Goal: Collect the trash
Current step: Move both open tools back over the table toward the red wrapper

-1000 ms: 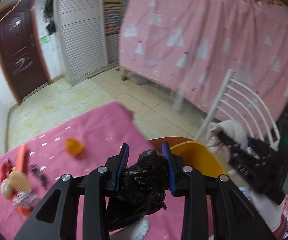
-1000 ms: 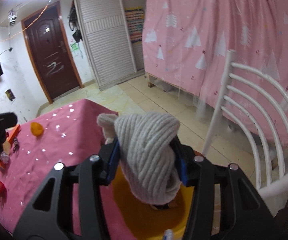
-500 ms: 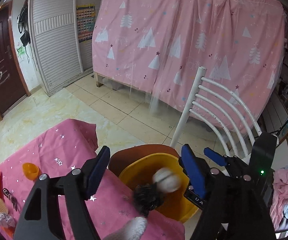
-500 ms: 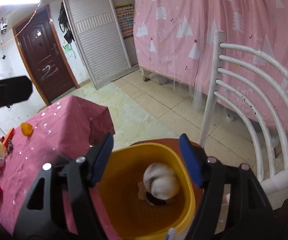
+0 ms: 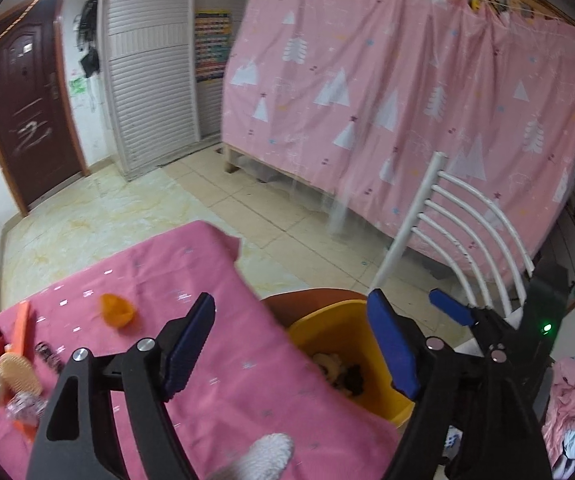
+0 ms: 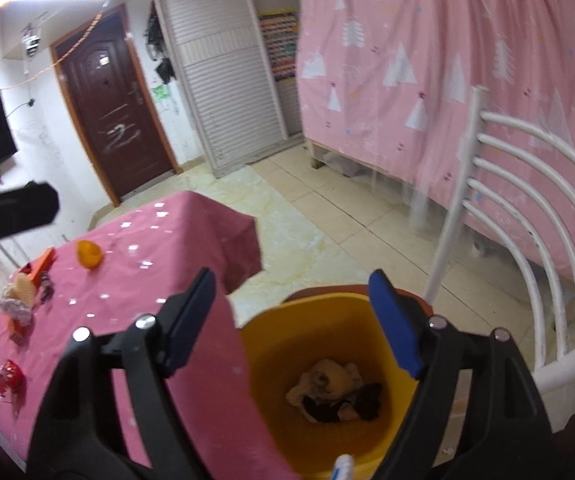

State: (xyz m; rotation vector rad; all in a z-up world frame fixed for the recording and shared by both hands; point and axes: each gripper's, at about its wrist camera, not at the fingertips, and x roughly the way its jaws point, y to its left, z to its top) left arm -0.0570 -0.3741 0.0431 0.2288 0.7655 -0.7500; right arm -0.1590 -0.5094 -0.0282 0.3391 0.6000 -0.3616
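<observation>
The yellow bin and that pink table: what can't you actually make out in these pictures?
- Yellow bin, right wrist view: contents are a pale and dark jumble, unidentifiable.
- Bin, left wrist view: the left gripper covers much of it.
- Small items at the table's far end: blurred, too small to name.
- White chair: seat cut off.

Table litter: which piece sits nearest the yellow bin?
The orange cup, alone toward the table's far edge. The red wrapper and the pile by the orange strip lie farther left of the bin.

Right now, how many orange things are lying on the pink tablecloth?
2: an orange cup near the table's far end, and an orange strip beside it under the clutter at the left edge. More may be hidden there.
</observation>
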